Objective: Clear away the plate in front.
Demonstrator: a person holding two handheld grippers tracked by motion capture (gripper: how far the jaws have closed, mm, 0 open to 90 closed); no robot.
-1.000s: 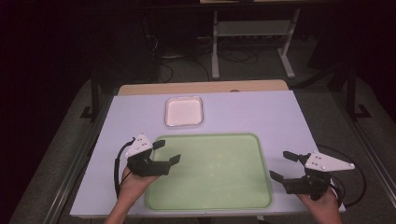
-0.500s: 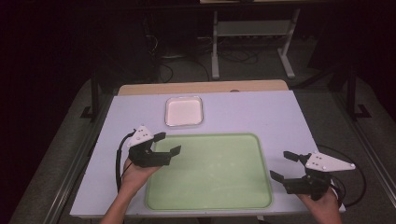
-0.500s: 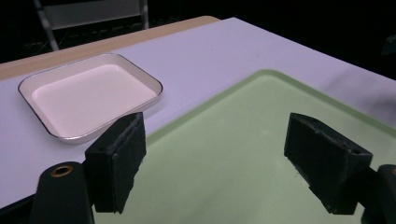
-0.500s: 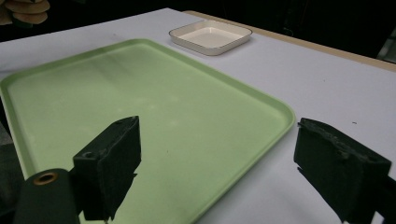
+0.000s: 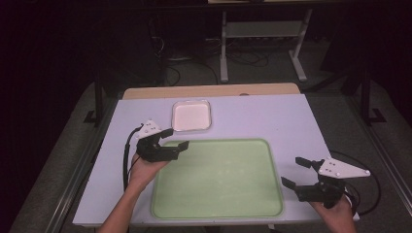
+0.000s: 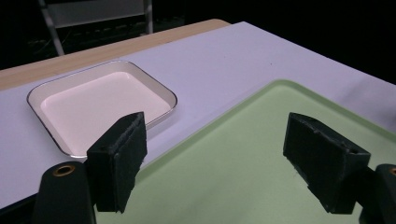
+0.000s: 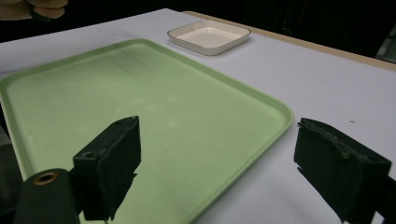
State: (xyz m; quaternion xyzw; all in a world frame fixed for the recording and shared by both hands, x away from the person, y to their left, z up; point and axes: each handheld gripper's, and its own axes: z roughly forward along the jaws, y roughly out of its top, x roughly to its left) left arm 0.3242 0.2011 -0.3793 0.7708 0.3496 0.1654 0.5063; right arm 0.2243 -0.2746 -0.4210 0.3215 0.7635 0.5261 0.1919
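Two handheld grippers, both with jaws spread wide and nothing between them. Nearest the person, the right gripper (image 5: 293,174) sits low by the near right corner of the flat pale-green rectangular plastic tray (image 5: 218,177), just off its right rim, jaws pointing left toward the tray. In the right gripper view the tray's rounded corner (image 7: 280,116) lies between the two black jaws, not touched.

Further in, the left gripper (image 5: 176,139) hangs over the tray's far left corner, jaws aimed to the right and a bit toward the far side. Left gripper view: its jaws straddle the gap between the green tray (image 6: 243,158) and the small white square enamel dish with a thin dark rim (image 6: 100,105); dish near corner sits just behind the left-hand jaw, contact not visible.

Farthest: the white dish (image 5: 192,115) rests empty on the pale lilac table top (image 5: 272,116), just beyond the tray's far left edge, close but apart.

Step, as judged: approach phase, left gripper heading for the dish, nothing grasped yet. Next move likely calls for easing forward and down, lining one jaw over the dish rim, then closing on that rim. Thin shallow rim, so a slip is possible. Right gripper looks idle, maybe ready to steady the tray.
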